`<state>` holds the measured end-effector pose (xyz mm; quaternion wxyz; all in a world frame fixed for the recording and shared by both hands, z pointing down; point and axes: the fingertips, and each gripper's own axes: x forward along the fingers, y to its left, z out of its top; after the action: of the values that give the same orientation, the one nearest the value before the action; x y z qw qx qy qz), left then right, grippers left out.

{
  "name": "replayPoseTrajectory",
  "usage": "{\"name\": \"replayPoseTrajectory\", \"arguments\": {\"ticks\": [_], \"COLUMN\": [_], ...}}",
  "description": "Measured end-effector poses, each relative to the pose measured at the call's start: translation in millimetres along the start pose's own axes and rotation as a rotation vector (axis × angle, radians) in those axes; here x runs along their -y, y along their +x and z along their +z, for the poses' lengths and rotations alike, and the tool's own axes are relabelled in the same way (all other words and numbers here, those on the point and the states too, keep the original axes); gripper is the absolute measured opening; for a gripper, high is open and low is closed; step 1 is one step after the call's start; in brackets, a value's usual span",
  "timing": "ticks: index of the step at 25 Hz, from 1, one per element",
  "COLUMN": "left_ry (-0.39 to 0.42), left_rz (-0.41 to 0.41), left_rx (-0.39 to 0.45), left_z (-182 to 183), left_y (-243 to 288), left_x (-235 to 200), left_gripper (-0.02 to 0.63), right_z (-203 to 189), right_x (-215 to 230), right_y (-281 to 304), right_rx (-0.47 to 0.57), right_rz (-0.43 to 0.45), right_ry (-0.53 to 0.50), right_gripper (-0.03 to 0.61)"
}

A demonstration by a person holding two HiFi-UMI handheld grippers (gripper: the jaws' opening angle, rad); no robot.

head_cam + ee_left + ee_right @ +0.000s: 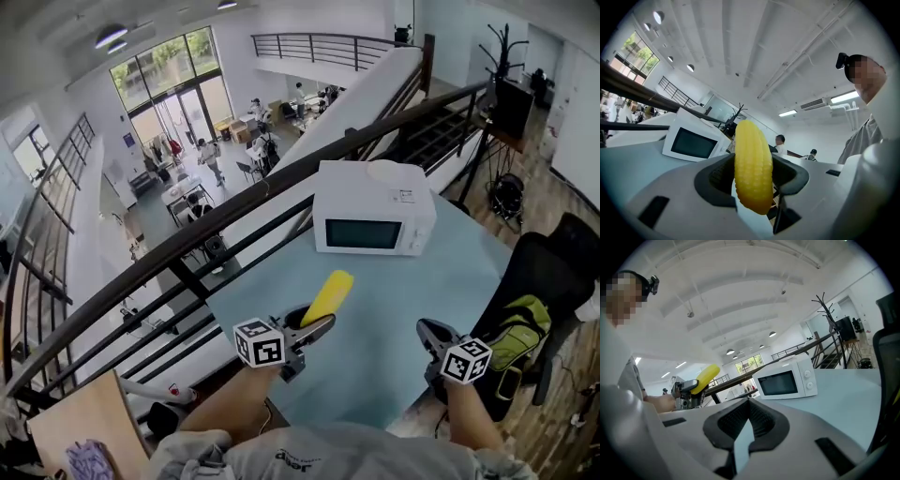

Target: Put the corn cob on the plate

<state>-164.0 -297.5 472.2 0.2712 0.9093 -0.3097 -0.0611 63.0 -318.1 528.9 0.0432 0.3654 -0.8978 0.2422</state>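
Observation:
A yellow corn cob (pixel 327 297) sticks up and forward out of my left gripper (pixel 314 323), which is shut on its lower half above the near part of the pale blue table (pixel 394 309). In the left gripper view the corn cob (pixel 752 168) stands upright between the two dark pads. The right gripper view shows the same corn cob (pixel 705 378) off to its left. A white plate (pixel 386 171) lies on top of the microwave. My right gripper (pixel 433 339) hovers over the table's near right edge, jaws together with nothing in them.
A white microwave (pixel 373 220) stands at the far side of the table with its door closed. A black railing (pixel 234 216) runs behind the table over an open drop. A black chair (pixel 553 272) with a green bag (pixel 516 337) is at the right.

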Motion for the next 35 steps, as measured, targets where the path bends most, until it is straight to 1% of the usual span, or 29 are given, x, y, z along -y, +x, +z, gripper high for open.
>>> {"name": "replayPoseTrajectory", "arguments": {"ticks": [6,16,19,24,32,35], "left_ry": [0.036,0.063,0.06,0.082,0.052,0.057], "left_rz": [0.012,0.029,0.034,0.039,0.068,0.079], "left_rx": [0.002,-0.033,-0.035,-0.043,-0.054,-0.064], "left_z": [32,61,71,87,107,113], "left_y": [26,75,87,108,140,155], "left_x": [-23,-56,-67,-82,-118,-132], "left_gripper": [0.222,0.223,0.222,0.224,0.223,0.223], "right_z": [33,91,101,112,129,137], "right_x": [20,58,67,83,103,112], "right_y": [33,79,89,106,136,147], "right_rx": [0.013,0.056,0.062,0.062,0.055,0.053], "right_rz": [-0.017,-0.043,-0.051,-0.061,-0.065,-0.069], "right_ry": [-0.065,-0.111,-0.116,-0.12,-0.144,-0.162], "right_gripper": [0.015,0.015,0.015,0.015,0.015,0.015]}}
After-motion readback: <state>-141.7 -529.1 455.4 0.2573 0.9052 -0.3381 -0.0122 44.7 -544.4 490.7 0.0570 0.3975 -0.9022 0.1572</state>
